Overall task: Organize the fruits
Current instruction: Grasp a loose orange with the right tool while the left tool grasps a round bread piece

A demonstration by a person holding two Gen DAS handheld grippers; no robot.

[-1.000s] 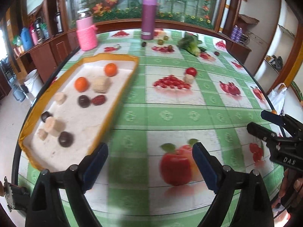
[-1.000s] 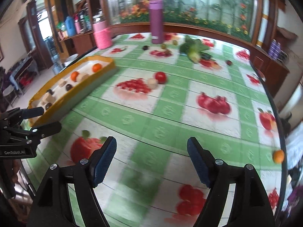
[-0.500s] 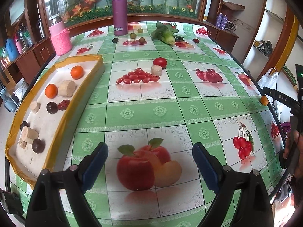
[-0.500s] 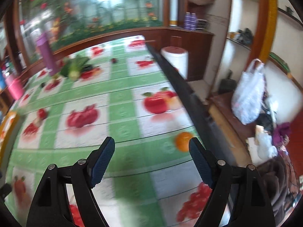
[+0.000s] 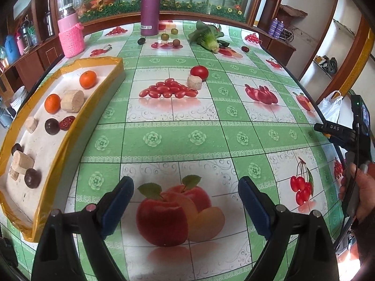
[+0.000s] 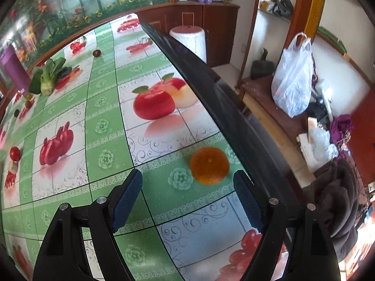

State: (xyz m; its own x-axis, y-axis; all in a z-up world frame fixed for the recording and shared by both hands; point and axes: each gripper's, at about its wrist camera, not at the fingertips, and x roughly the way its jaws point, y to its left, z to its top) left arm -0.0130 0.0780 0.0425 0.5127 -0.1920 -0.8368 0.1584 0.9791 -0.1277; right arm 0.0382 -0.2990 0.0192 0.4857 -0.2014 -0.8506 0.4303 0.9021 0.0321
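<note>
A loose orange lies near the table's right edge, just ahead of my open, empty right gripper, slightly right of its centre line. The right gripper also shows at the right edge of the left wrist view. My left gripper is open and empty over the tablecloth. A yellow-rimmed tray at the left holds two oranges, several dark fruits and beige chunks. A red tomato and a beige chunk lie mid-table.
A purple flask, a pink-sleeved jar, a leafy green vegetable and small round fruits stand at the far end. The table's dark edge runs close to the orange, with a white bag beyond.
The right gripper has moved closer to the orange at the table's edge, which now sits just ahead of its fingers. The left gripper has shifted slightly, its view staying on the table.
</note>
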